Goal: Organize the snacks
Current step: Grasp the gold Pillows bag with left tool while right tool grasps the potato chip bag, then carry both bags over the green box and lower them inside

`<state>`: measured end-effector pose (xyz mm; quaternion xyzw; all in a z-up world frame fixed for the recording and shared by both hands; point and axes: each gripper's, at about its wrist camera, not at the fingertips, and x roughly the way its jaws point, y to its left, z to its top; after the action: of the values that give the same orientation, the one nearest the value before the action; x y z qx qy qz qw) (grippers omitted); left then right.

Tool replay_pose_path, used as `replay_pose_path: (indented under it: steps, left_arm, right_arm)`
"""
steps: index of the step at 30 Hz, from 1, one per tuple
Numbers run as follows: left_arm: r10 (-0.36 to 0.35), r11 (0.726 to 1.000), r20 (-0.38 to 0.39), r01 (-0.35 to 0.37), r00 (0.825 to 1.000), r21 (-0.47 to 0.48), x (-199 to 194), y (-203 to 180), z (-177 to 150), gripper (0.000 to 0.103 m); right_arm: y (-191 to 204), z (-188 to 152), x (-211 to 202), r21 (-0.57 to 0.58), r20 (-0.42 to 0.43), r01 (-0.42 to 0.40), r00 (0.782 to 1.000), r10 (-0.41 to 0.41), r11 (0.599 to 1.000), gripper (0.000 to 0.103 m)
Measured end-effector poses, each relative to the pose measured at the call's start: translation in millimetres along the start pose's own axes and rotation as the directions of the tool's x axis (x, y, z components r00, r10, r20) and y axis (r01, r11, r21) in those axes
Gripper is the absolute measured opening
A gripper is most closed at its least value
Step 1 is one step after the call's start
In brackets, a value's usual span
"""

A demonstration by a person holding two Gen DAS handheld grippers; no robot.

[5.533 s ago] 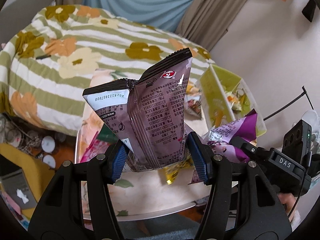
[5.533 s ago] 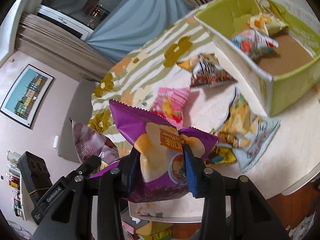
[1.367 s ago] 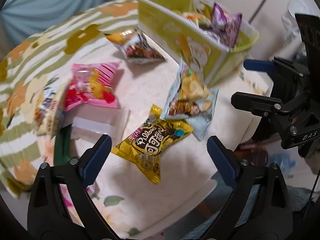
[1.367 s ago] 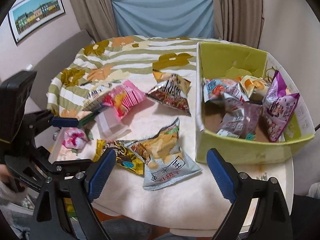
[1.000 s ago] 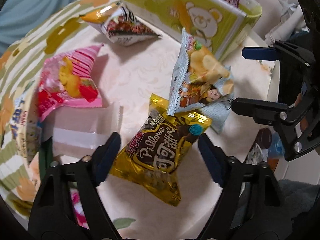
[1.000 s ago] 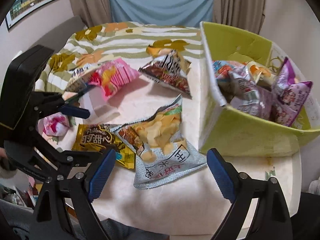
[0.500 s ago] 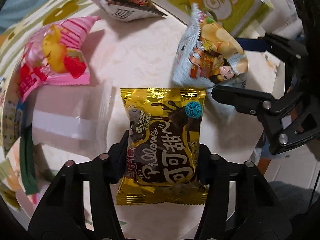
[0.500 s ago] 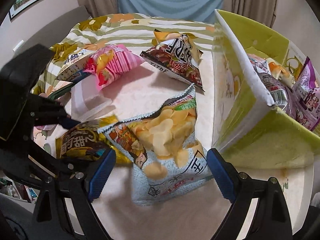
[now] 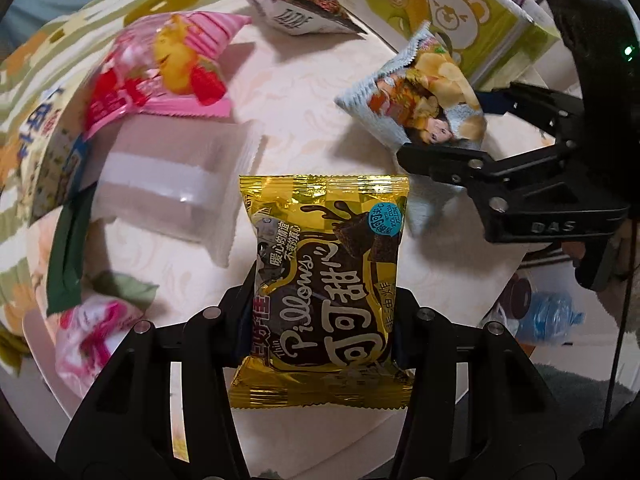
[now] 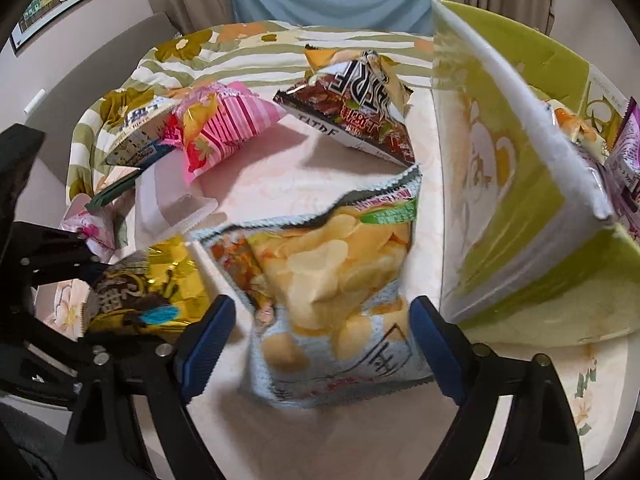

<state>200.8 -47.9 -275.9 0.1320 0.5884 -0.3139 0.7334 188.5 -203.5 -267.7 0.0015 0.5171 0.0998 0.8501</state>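
Observation:
My left gripper [image 9: 322,312] is shut on a gold cocoa-pillow snack bag [image 9: 326,276], which also shows in the right wrist view [image 10: 144,292]. My right gripper [image 10: 320,332] is open, its jaws on either side of a light blue potato-chip bag [image 10: 336,280] lying on the table; this bag also shows in the left wrist view [image 9: 424,96]. The green box [image 10: 516,208] stands just right of the chip bag and holds several snack bags.
On the table lie a pink bag [image 10: 224,124], a brown-and-yellow bag [image 10: 356,104], a clear plastic packet [image 9: 168,184], a white-and-blue bag [image 10: 136,136] and a small pink-white bag [image 9: 96,344]. The table's front edge [image 9: 440,400] is close.
My left gripper has closed on the gold bag. My right gripper has come down over the blue chip bag, still open. Earlier, both grippers held bags that now sit in the green box.

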Motion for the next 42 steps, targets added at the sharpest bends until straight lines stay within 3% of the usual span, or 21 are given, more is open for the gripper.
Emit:
replay_pose_path:
  steps: [7, 14, 23, 32, 42]
  left_arm:
    - [0.005, 0.999, 0.032, -0.003, 0.999, -0.047, -10, 6, -3, 0.047]
    - [0.019, 0.998, 0.079, -0.014, 0.997, -0.067, -39, -1, -11, 0.047]
    - [0.026, 0.994, 0.171, -0.006, 0.985, -0.111, -103, -2, -5, 0.047]
    - [0.051, 0.997, 0.313, -0.03, 0.948, -0.073, -166, -14, 40, 0.047]
    - [0.053, 0.994, 0.384, -0.012, 0.922, -0.109, -173, -41, 124, 0.047]
  right_arm:
    - [6, -1, -3, -0.027, -0.001, 0.011, 1.0, -0.011, 1.0, 0.062]
    - [13, 3, -21, -0.011, 0.017, 0.003, 1.0, -0.003, 1.0, 0.06]
    - [27, 18, -76, 0.024, 0.084, -0.008, 0.996, 0.006, 1.0, 0.06]
    - [26, 36, -151, 0.048, 0.203, 0.039, 0.978, -0.048, 0.998, 0.06]
    - [-50, 71, -190, 0.159, 0.28, 0.016, 0.958, -0.061, 0.987, 0.06]
